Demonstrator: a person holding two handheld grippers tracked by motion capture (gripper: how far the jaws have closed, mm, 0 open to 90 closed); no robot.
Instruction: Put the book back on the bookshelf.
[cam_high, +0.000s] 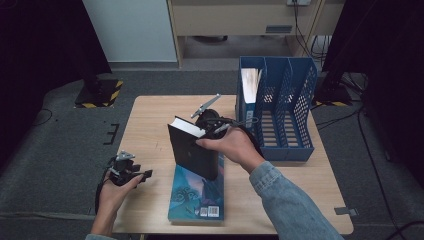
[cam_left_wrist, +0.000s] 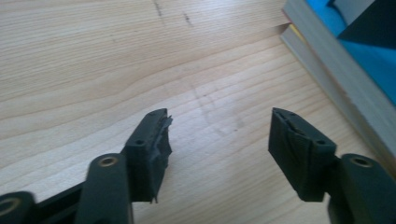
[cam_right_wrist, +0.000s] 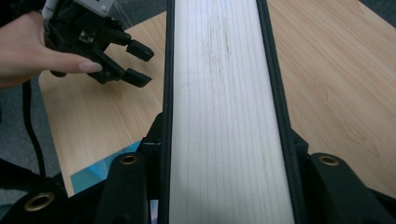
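While clamped upright, black-covered book (cam_high: 192, 150) shows cream page edges in right hand-held gripper (cam_right_wrist: 224, 154).

black-covered book (cam_high: 192, 150) with cream page edges; teal illustrated book (cam_high: 196, 197) with a white barcode patch; blue perforated file rack (cam_high: 285, 107); pale wood-grain table (cam_high: 150, 130); black grippers (cam_high: 131, 174); faded blue denim sleeve (cam_high: 290, 205).

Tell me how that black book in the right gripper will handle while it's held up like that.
The black book probably stays stiff: its hard covers frame the page block squarely. The right gripper clamps across its thickness, so pages likely won't fan. Gripped near one edge, it may sag or pivot.
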